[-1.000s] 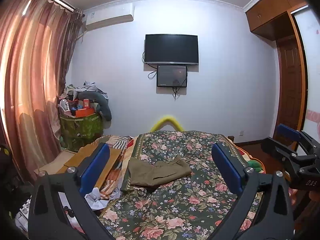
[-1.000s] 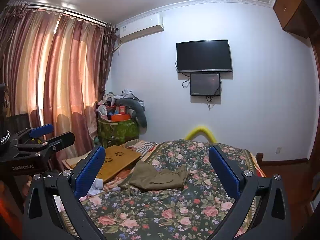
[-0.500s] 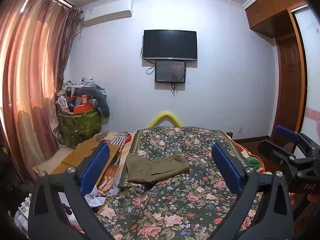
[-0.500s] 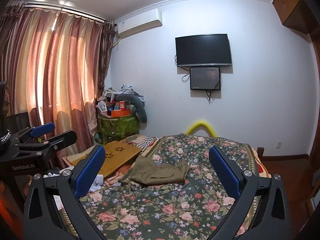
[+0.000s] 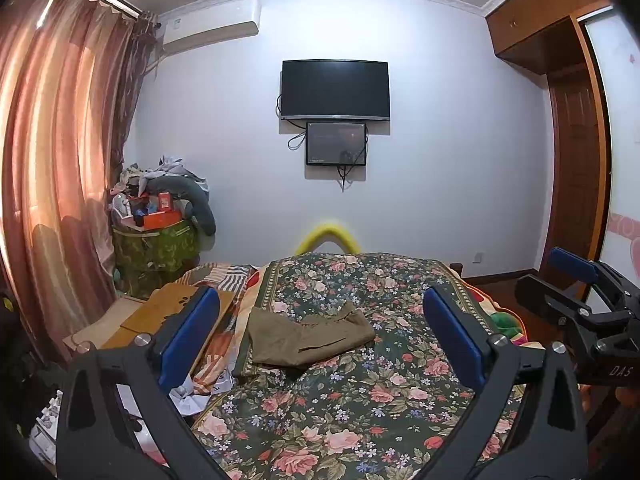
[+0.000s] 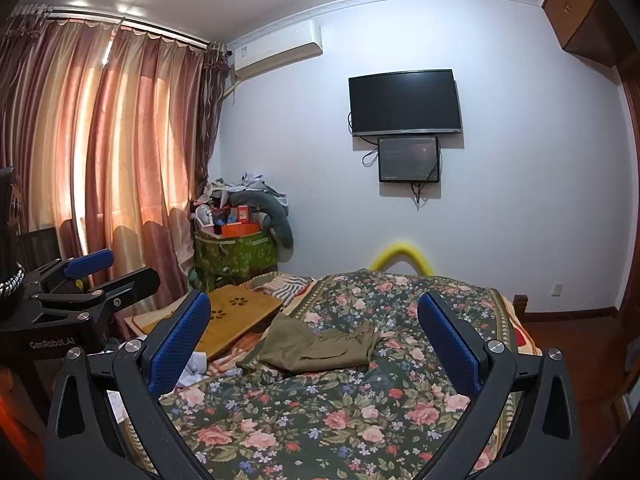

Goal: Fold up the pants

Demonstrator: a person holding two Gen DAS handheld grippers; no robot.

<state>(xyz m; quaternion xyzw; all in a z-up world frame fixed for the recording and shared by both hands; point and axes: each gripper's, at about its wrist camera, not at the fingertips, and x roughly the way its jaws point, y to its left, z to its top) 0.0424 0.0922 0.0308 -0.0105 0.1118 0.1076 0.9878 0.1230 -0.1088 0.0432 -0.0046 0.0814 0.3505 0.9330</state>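
Pants: I see olive pants (image 5: 308, 334) lying crumpled on the floral bedspread (image 5: 360, 400), toward its left edge.
Left gripper (image 5: 320, 336): I hold it released, jaws wide, above the bed, well short of the pants.
Right gripper (image 6: 316, 340): released likewise, gripping nothing.
Beside the bed: wooden lap desk (image 6: 236, 312).
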